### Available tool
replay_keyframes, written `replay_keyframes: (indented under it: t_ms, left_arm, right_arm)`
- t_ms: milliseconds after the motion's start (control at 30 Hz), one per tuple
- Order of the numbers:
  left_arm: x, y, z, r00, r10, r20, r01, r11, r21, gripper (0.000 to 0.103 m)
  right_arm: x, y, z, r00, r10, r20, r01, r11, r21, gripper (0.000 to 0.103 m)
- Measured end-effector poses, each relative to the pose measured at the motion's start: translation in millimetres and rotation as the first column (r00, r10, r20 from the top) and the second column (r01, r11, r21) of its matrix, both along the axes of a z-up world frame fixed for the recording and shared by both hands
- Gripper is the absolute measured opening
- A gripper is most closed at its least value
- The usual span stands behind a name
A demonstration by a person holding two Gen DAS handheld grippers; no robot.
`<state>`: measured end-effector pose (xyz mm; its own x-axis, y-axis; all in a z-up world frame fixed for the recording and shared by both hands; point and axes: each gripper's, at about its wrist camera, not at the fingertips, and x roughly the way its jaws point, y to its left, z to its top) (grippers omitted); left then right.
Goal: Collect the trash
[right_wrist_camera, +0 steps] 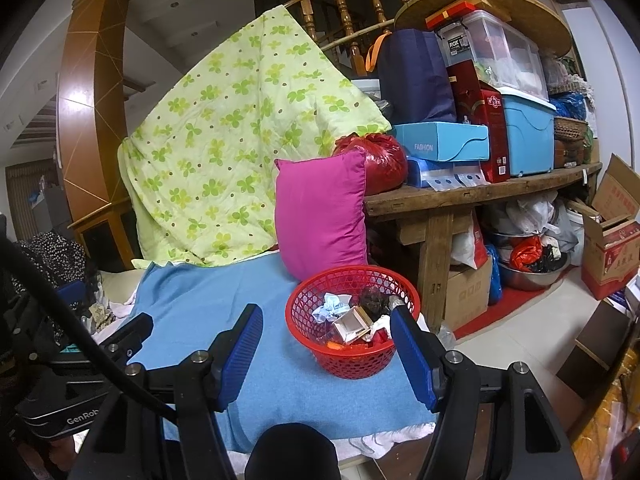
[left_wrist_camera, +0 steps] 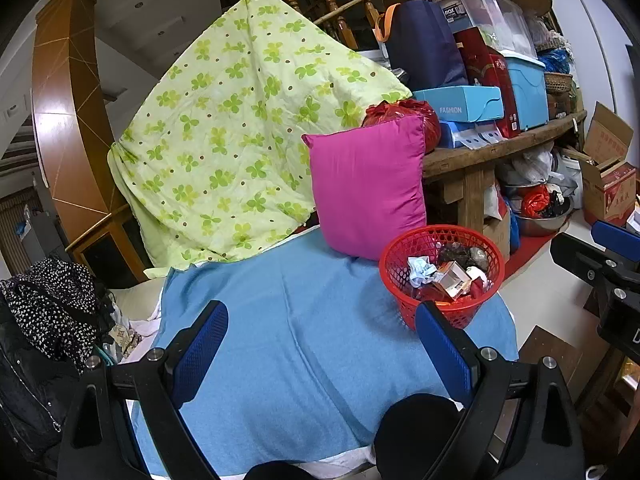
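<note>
Readable: "FASHION" on the light blue box [right_wrist_camera: 440, 142] on the wooden bench [right_wrist_camera: 472, 196]; "ROX" on the label of the clear bin [right_wrist_camera: 492, 48] stacked above; part of "GenRob" on the body of the left gripper as seen low at the left edge of the right wrist view. Printing on the dark red carton [right_wrist_camera: 480, 120] and on the cardboard box [right_wrist_camera: 612, 236] at far right too small to make out.

Left gripper [left_wrist_camera: 322, 344] spread wide, nothing between its blue pads, above the blue blanket [left_wrist_camera: 304, 312]. Right gripper [right_wrist_camera: 326, 350] likewise wide apart and empty.

Red basket [right_wrist_camera: 352, 320] standing on the blanket's right end, just in front of the pink pillow [right_wrist_camera: 320, 212], beside the bench leg. In the right wrist view, seated between the two fingers, with the right finger [right_wrist_camera: 412, 352] overlapping its rim. In the left wrist view, just beyond and to the right of the right finger [left_wrist_camera: 444, 344], outside the gap.

Inside the basket: crumpled pale tissue [right_wrist_camera: 332, 306], a small open carton [right_wrist_camera: 352, 326], dark and red scraps hard to tell apart.

Behind, a green clover-print quilt [right_wrist_camera: 240, 132] draped over the stair railing. Near blanket edge hidden by the gripper bodies; dotted black clothing [left_wrist_camera: 52, 304] cut off at left.
</note>
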<state>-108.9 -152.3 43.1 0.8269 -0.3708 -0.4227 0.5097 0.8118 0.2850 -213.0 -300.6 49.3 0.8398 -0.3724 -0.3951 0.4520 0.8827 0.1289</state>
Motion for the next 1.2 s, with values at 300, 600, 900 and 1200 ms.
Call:
replay_keyframes:
  t_ms: [300, 600, 900, 1200]
  left_arm:
    - [1.2, 3.1, -2.8, 1.000, -0.006, -0.008, 0.006, 1.000, 0.001, 0.095]
    - [5.3, 9.1, -6.5, 1.000, -0.003, -0.013, 0.003, 1.000, 0.001, 0.095]
    - [6.9, 10.6, -7.1, 1.000, -0.001, -0.017, 0.001, 1.000, 0.000, 0.095]
    - [7.9, 11.5, -8.2, 1.000, -0.002, -0.021, 0.002, 1.000, -0.002, 0.095]
  right_arm:
    - [3.6, 1.9, -4.9, 1.000, 0.003, -0.009, -0.003, 1.000, 0.001, 0.070]
    - [7.3, 4.7, -7.1, 1.000, 0.009, -0.016, -0.009, 1.000, -0.001, 0.070]
    - [7.5, 4.9, -6.9, 1.000, 0.008, -0.017, -0.009, 1.000, -0.002, 0.070]
    - [11.4, 8.7, -7.4, 1.000, 0.014, -0.021, -0.014, 1.000, -0.002, 0.070]
